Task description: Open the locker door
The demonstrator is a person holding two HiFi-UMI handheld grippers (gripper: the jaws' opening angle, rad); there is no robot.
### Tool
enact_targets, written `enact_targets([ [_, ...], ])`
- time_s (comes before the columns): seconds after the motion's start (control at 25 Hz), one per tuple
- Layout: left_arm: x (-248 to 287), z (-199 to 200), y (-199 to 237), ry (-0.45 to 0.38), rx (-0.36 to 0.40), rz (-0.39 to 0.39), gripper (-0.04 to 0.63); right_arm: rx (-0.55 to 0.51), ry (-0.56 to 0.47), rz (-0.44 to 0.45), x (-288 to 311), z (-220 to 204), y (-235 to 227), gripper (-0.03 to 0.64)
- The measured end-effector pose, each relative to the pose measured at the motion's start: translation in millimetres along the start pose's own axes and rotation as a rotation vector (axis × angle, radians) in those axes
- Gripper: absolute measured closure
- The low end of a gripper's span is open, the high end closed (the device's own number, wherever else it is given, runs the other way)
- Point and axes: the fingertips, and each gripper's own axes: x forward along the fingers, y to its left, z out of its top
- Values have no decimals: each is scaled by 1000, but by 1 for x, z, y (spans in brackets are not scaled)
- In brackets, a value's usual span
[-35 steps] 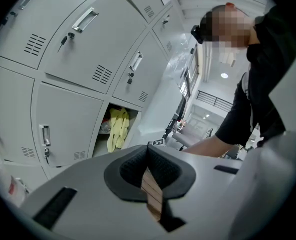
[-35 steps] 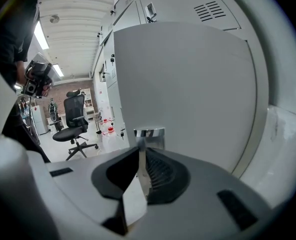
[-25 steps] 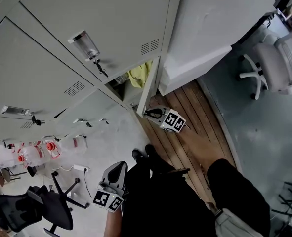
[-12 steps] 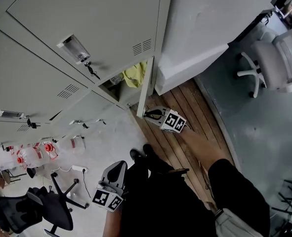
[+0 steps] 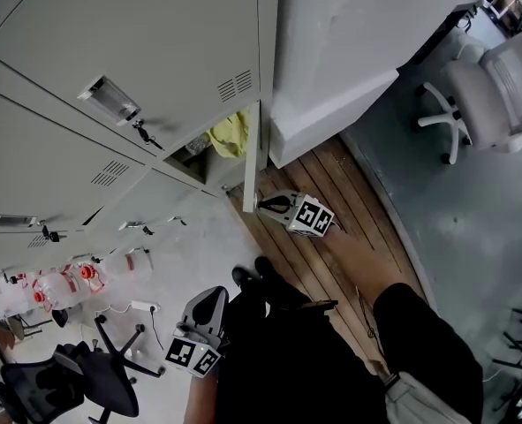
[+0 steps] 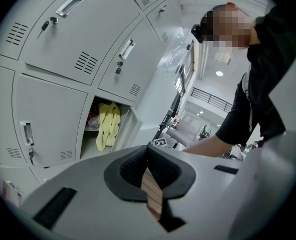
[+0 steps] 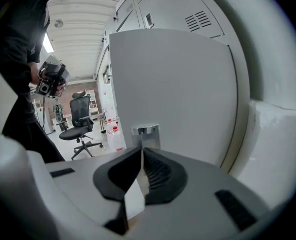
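Bright, even indoor light; gripper views fisheye-warped, dark at the corners

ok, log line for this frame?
locker door: open | right gripper: jaws just closing, near-shut at handle, grip unclear | left gripper: shut, empty | yellow cloth: inside

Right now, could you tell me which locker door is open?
The lower door beside the white block, swung outward with yellow cloth visible inside; the others sit flush and shut.
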Motion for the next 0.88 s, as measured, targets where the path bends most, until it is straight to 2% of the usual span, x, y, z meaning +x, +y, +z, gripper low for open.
enact_targets([
  [0.12,1,0,0,0,0,-3,581,43,-8,-31,-7,-4,-4,583],
  [0.24,1,2,0,-3,-2,-6,581,87,-27,-40,-14,-5,6,518],
  [0.36,1,4,3,-9,-2,-7,581,91,-45,-54,-12,1,17,494],
  [0.68,-1,7,7,-16,-8,-4,580,112,-51,-193,-1,7,14,488],
  [0.88,-4,5,8,-13,-8,-4,581,108,-41,-201,-3,4,12,488],
])
